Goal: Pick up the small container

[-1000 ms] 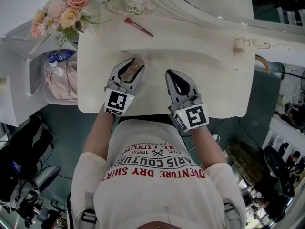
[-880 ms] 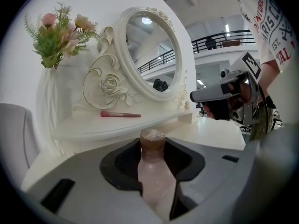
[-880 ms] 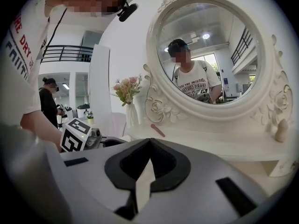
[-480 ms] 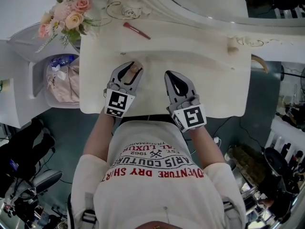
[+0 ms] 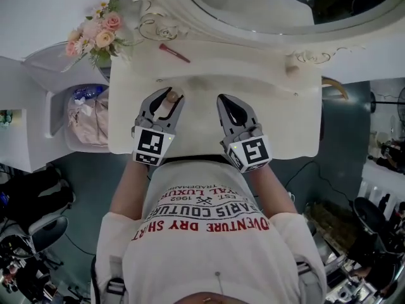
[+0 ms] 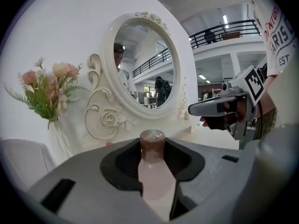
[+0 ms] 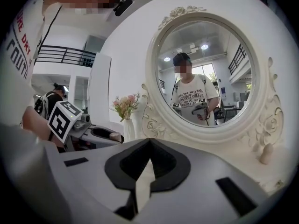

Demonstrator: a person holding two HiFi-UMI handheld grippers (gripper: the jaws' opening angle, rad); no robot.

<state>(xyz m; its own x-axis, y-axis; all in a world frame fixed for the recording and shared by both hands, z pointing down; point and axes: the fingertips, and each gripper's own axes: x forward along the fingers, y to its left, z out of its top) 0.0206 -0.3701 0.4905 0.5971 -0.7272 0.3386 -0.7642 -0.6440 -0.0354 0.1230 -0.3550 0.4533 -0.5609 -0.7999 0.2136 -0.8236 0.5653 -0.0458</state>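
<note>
The small container (image 5: 169,100) is a pale pink bottle with a brown cap. My left gripper (image 5: 166,99) is shut on it above the near part of the cream dressing table (image 5: 285,122). In the left gripper view the container (image 6: 153,171) stands upright between the grey jaws of the left gripper (image 6: 152,146), with its cap poking above them. My right gripper (image 5: 226,101) hovers beside it to the right, shut with nothing in it. In the right gripper view the tips of the right gripper (image 7: 149,142) meet in front of the mirror.
An oval mirror (image 5: 253,5) in an ornate frame stands at the back of the table. A red brush (image 5: 174,53) lies near a vase of flowers (image 5: 95,37) at the back left. A small knob ornament (image 5: 292,70) sits at the right. A bin with a pink bag (image 5: 85,116) is below the table's left side.
The head view has shifted, so the table sits lower and further right in frame. My left gripper keeps hold of the container; both grippers stay side by side over the table's near edge.
</note>
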